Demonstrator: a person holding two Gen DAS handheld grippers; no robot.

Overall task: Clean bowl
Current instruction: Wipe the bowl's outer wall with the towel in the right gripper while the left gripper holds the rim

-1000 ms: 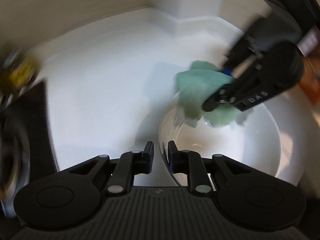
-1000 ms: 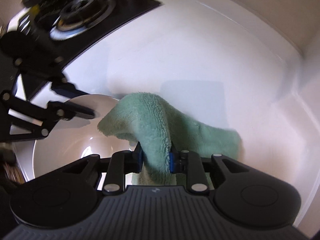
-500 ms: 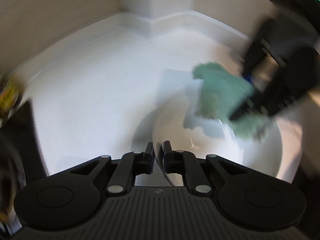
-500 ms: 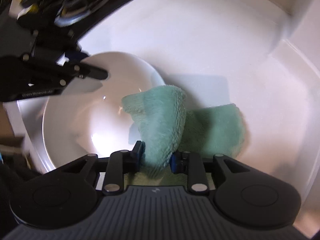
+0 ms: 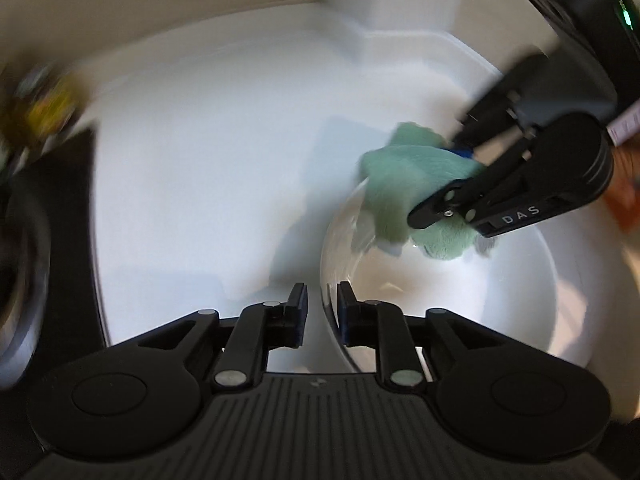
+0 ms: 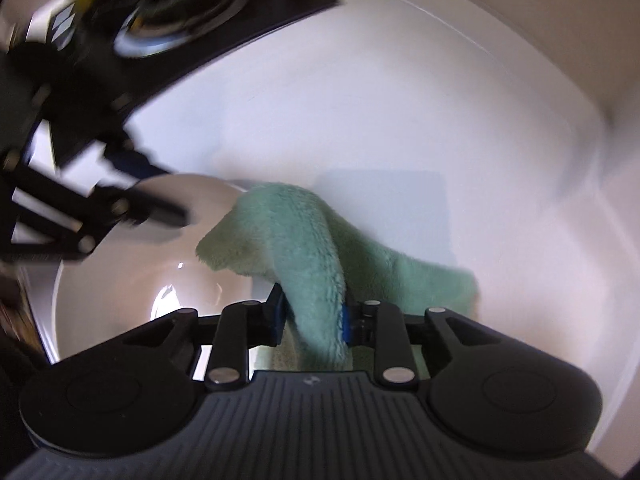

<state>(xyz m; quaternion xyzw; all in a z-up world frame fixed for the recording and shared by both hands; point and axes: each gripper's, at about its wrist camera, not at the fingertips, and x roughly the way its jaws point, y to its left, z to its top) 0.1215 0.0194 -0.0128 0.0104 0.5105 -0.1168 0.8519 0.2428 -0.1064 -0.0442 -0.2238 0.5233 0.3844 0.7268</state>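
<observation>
Bowl: white, upright on the white counter, lying directly ahead of and below both grippers. Its left rim runs between the left gripper's fingers; the far rim sits under the cloth.

Cloth: green, fluffy, draped over the bowl's far rim, one flap hanging inside the bowl, the rest trailing onto the counter outside it.

Left gripper: nearer the bowl wall. Its jaws have just been opening; they now stand a little apart, straddling the rim, with a visible gap on the outer side. No firm clamp shows, so the bowl is likely only loosely steadied.

Right gripper: its jaws have just been closing and are clamped on a thick fold of the cloth, pads sunk into the pile on both sides.

Stove: black, blurred, well apart at the counter's edge.

Judgement: wiping under way; the next stroke depends on the rim being held firmly.
</observation>
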